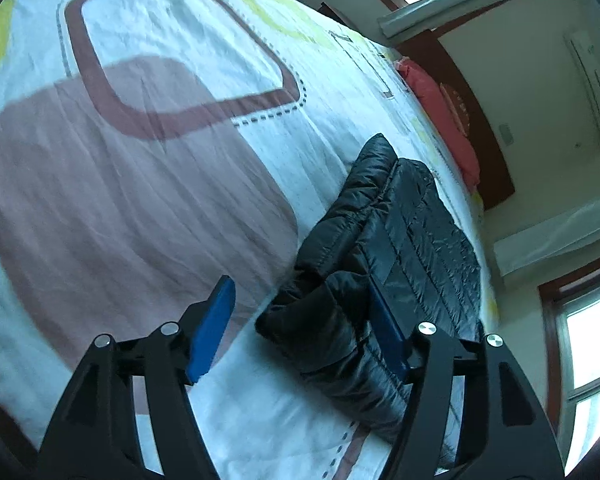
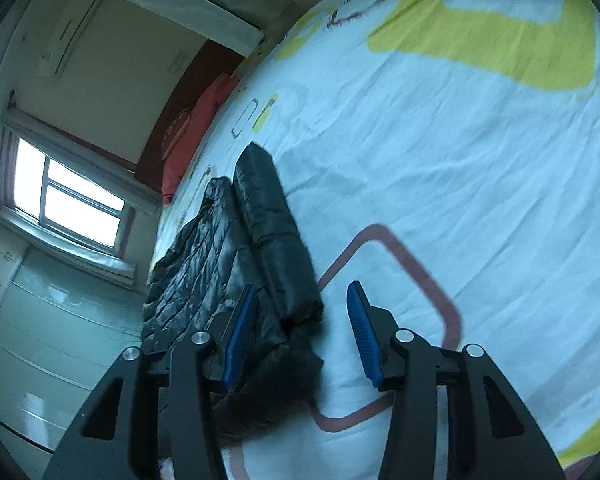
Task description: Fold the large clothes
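A black quilted puffer jacket [image 1: 404, 240] lies in a folded bundle on the bed sheet [image 1: 148, 184], which is white with pink, maroon and yellow shapes. My left gripper [image 1: 300, 286] is open just above it. The jacket's near folded end lies between the blue pads; the left pad is well apart from it and the right pad sits by its surface. In the right wrist view the same jacket [image 2: 260, 232] stretches away with a folded sleeve on top. My right gripper [image 2: 302, 286] is open, with the sleeve's near end between its pads and not pressed.
A red pillow [image 1: 440, 116] leans against the dark wooden headboard [image 1: 484, 128] at the bed's far end. Windows [image 2: 68, 196], a wall air conditioner [image 1: 588, 76] and a pale cabinet [image 2: 48, 332] stand beyond the bed. The patterned sheet [image 2: 460, 152] spreads wide beside the jacket.
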Motion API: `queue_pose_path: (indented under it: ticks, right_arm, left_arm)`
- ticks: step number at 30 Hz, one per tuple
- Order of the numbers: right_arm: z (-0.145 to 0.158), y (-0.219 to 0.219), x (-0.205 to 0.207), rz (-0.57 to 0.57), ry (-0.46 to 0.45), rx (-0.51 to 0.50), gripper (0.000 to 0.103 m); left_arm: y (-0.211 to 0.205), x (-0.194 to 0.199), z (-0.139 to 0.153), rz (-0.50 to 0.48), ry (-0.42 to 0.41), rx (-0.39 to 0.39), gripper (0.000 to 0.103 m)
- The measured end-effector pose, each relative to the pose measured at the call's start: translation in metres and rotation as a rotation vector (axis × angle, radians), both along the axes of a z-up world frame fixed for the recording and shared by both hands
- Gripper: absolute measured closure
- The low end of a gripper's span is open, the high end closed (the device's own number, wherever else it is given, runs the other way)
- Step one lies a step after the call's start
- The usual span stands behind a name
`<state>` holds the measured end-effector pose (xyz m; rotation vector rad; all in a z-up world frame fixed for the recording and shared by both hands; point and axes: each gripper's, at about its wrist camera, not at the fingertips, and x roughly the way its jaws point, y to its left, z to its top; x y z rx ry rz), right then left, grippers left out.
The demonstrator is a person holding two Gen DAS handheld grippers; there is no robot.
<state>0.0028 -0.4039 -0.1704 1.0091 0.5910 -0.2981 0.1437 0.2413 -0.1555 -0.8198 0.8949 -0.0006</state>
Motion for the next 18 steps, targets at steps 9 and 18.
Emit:
queue_pose_path:
  ticks: [9, 18]
  right_arm:
    - [0.05, 0.03, 0.017, 0.072, 0.129, -0.331, 0.056]
    - [0.059, 0.114, 0.093, 0.342, 0.181, -0.512, 0.056]
  left_arm:
    - [-0.017, -0.009, 0.047, -0.071, -0.012, 0.494, 0.037]
    - [-0.094, -0.003, 0.079, -0.271, -0.168, 0.658, 0.038]
